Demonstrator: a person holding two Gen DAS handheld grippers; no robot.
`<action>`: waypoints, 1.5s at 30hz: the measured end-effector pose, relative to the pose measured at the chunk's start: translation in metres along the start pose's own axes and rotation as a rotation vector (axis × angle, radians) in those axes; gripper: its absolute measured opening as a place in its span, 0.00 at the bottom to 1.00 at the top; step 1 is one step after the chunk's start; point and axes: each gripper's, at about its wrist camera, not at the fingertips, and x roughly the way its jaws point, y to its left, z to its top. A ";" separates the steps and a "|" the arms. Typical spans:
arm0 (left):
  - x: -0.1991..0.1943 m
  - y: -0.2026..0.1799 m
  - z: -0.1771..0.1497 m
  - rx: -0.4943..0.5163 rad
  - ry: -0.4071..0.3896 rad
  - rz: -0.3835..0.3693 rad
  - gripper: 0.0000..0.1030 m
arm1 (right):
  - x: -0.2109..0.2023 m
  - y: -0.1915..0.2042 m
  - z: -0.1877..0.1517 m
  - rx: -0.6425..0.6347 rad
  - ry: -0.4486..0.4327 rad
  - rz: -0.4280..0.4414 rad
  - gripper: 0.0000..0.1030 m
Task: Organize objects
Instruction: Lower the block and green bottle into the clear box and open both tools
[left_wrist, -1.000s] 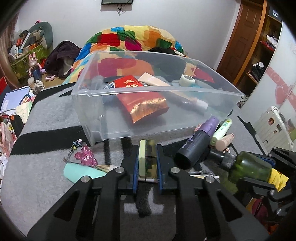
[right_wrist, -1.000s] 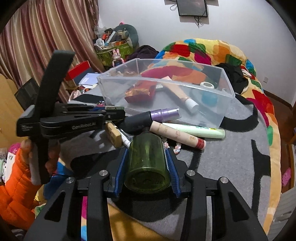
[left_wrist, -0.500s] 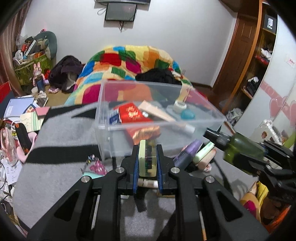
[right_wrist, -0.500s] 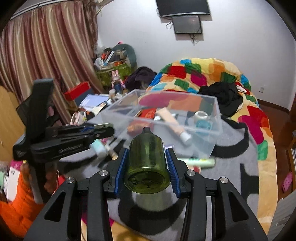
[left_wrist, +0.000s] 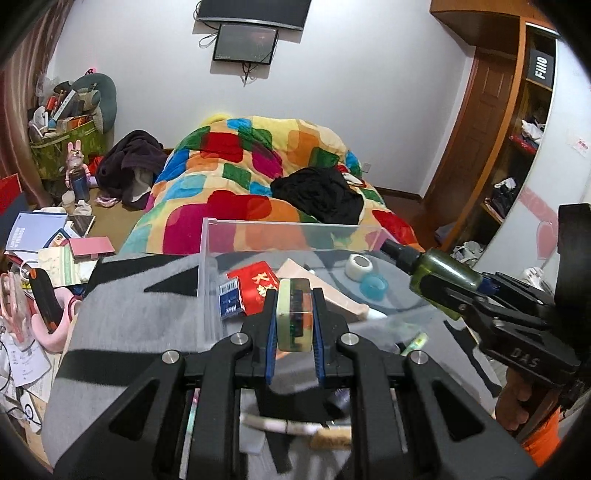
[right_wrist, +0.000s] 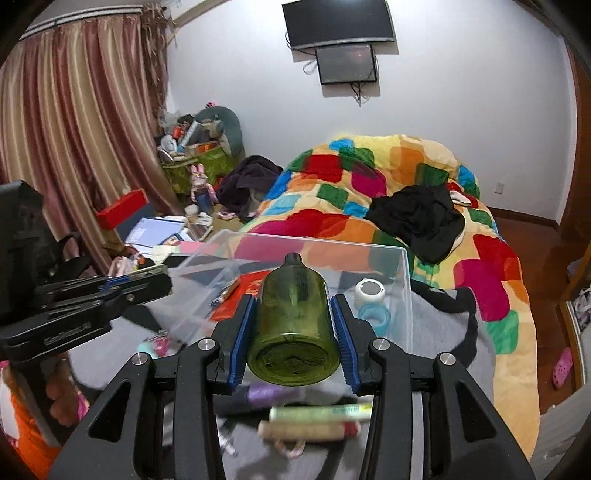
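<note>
My left gripper (left_wrist: 294, 317) is shut on a small pale green case (left_wrist: 293, 314) and hangs over the near edge of the clear plastic bin (left_wrist: 207, 266). My right gripper (right_wrist: 293, 332) is shut on a dark green bottle (right_wrist: 293, 328), its black neck pointing at the bin (right_wrist: 406, 295). In the left wrist view the same bottle (left_wrist: 443, 277) juts over the bin's right side. Inside the bin lie a red packet (left_wrist: 256, 282), a beige tube (left_wrist: 332, 299), a white tape roll (left_wrist: 358, 264) and a blue ring (left_wrist: 373, 284).
On the grey and black blanket (right_wrist: 443, 369) lie a purple-capped bottle (right_wrist: 266, 393), a light green tube (right_wrist: 321, 411) and a beige tube (right_wrist: 306, 430). A multicoloured quilt (left_wrist: 240, 177) rises behind the bin. Books and clutter (left_wrist: 40, 240) cover the floor at left.
Both grippers have risen with their loads and come in over the bin. The green bottle went from low beside the loose tubes to above the bin's right side.
</note>
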 end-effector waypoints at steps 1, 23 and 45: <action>0.006 0.001 0.002 0.002 0.005 0.010 0.15 | 0.005 -0.002 0.001 0.004 0.009 -0.005 0.37; 0.061 0.012 0.001 0.005 0.121 0.037 0.17 | 0.067 -0.019 -0.009 0.033 0.177 -0.048 0.38; 0.000 0.034 -0.052 0.056 0.128 0.105 0.78 | -0.002 0.009 -0.034 -0.048 0.122 0.056 0.49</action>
